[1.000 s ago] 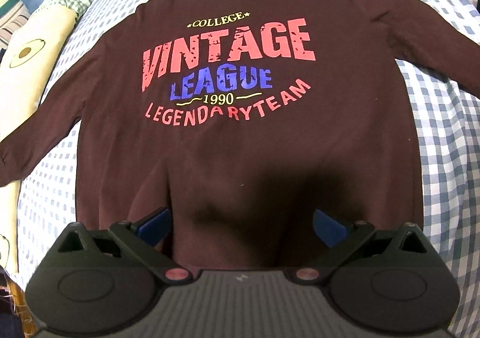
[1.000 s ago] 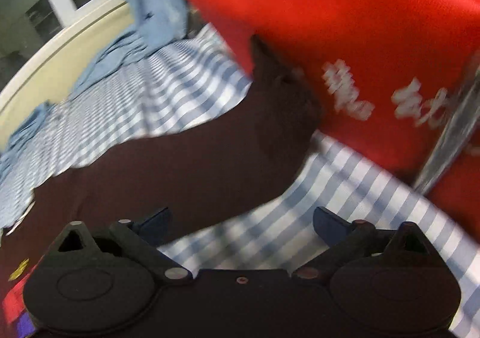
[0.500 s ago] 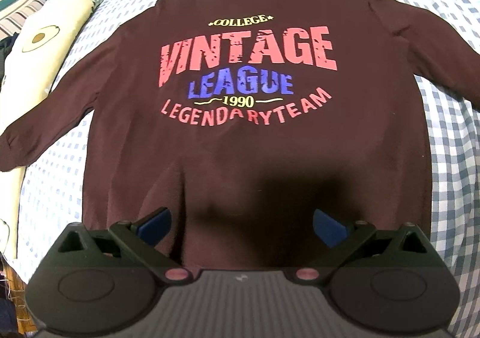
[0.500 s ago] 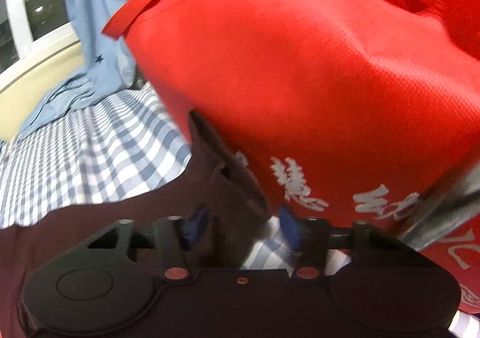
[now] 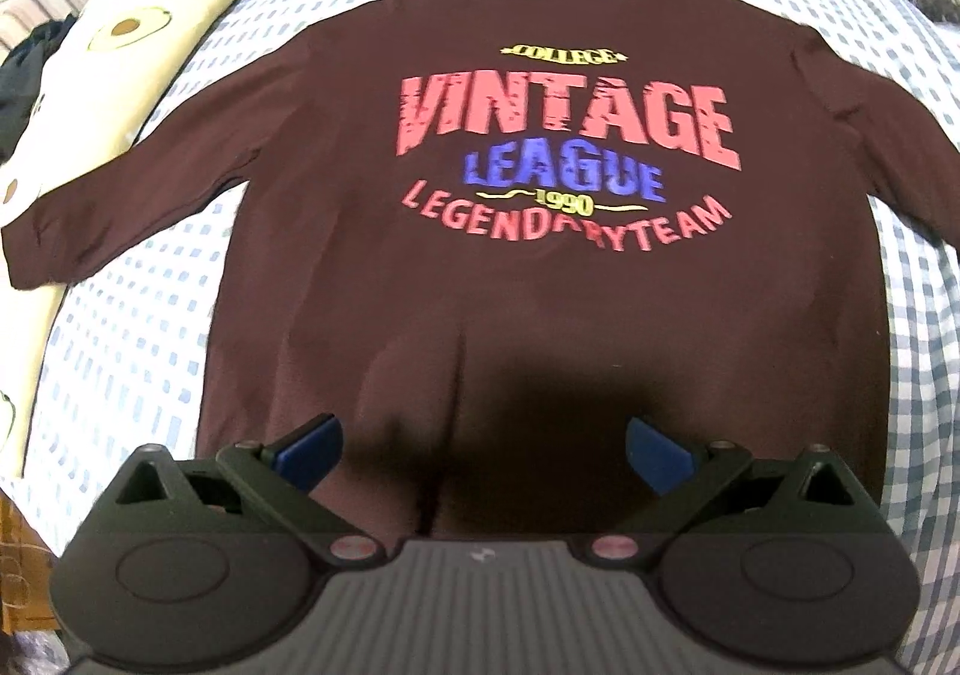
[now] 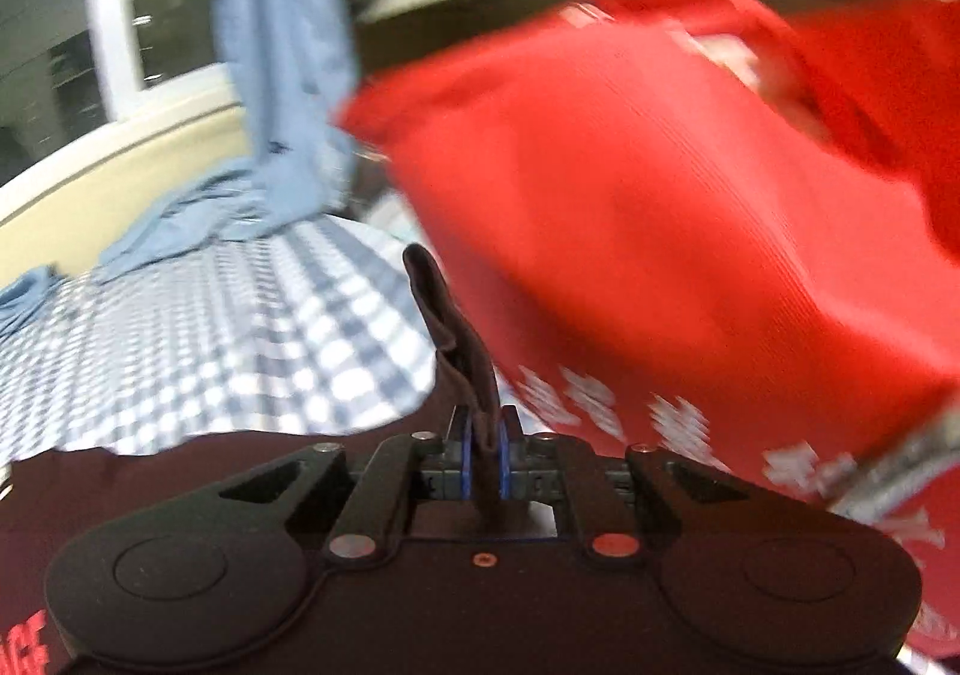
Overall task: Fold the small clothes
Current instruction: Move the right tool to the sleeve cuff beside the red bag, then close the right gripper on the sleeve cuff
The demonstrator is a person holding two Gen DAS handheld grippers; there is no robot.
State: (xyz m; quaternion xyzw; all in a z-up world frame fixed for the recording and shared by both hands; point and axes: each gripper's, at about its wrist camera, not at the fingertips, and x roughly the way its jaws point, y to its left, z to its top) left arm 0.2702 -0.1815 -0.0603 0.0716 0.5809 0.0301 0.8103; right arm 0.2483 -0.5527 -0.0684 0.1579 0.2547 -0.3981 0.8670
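A dark maroon long-sleeve shirt (image 5: 540, 279) with "VINTAGE LEAGUE" print lies face up, spread flat on a blue-and-white checked bedsheet (image 5: 120, 351). Its left sleeve (image 5: 120, 207) stretches out to the left. My left gripper (image 5: 483, 450) is open and empty, hovering above the shirt's bottom hem. My right gripper (image 6: 485, 459) is shut on the cuff of the shirt's right sleeve (image 6: 456, 339), which sticks up between the blue pads; the rest of the sleeve (image 6: 180, 483) trails below.
A large red fabric bag (image 6: 690, 255) with white lettering stands close at the right of the sleeve. Light blue cloth (image 6: 270, 123) hangs and lies at the bed's far edge. A cream pillow with avocado print (image 5: 108, 51) lies left of the shirt.
My right gripper closed on the sleeve cuff and lifted it. The left gripper drifted left and back, so the shirt sits more to the right in its view.
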